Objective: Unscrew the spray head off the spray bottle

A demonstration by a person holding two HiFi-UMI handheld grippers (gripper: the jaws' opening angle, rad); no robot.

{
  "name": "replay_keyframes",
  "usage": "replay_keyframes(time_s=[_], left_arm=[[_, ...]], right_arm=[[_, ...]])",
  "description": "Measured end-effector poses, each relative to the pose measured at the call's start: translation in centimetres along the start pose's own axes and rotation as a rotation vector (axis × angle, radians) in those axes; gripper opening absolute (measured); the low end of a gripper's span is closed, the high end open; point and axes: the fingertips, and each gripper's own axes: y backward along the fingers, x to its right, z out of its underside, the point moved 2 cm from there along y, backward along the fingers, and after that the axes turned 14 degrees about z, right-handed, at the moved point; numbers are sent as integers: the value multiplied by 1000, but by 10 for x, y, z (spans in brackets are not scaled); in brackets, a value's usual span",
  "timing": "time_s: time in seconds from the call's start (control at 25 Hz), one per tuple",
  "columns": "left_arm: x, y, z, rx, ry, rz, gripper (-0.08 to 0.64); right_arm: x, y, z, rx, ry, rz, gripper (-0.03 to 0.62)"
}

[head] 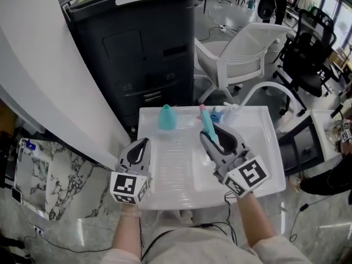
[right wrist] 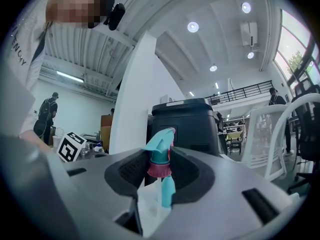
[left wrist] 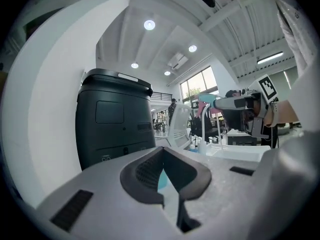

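Spray head: the teal spray head [right wrist: 160, 156] with its magenta collar is off the bottle and up in the air, sitting right between the jaws of the right hand-held gripper [head: 213, 135].
Grip: the right jaws are clamped on it from both sides at the collar, nozzle poking up past the jaw tips and a teal stem hanging down below.
Spray bottle: the teal spray bottle [head: 167, 118] stands upright on the far part of the table [head: 176, 172] with its neck bare, off to the left of the held head and clearly apart from it.
Left side: the left hand-held gripper [head: 143, 143] hangs over the table's near-left edge, jaws clenched together with nothing in them, well short of the bottle.
Sightline: in the left gripper view, a sliver of teal shows through the gap below the closed jaw tips.
Neighbours: small bottles [head: 218, 114] stand at the table's far edge, just beyond the right jaws.
Beyond: a dark cabinet [head: 137, 48] rises behind the table, and a white chair [head: 242, 54] sits to its right.
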Motion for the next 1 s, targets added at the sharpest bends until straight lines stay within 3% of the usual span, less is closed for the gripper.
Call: replay_keyframes(time_s=[0.4, 1.0], left_arm=[[18, 25, -14, 35, 24, -36, 5], [26, 65, -31, 83, 7, -120, 5]], right_arm=[[-11, 27, -13, 22, 6, -14, 133], [-7, 60, 11, -23, -9, 20, 132]])
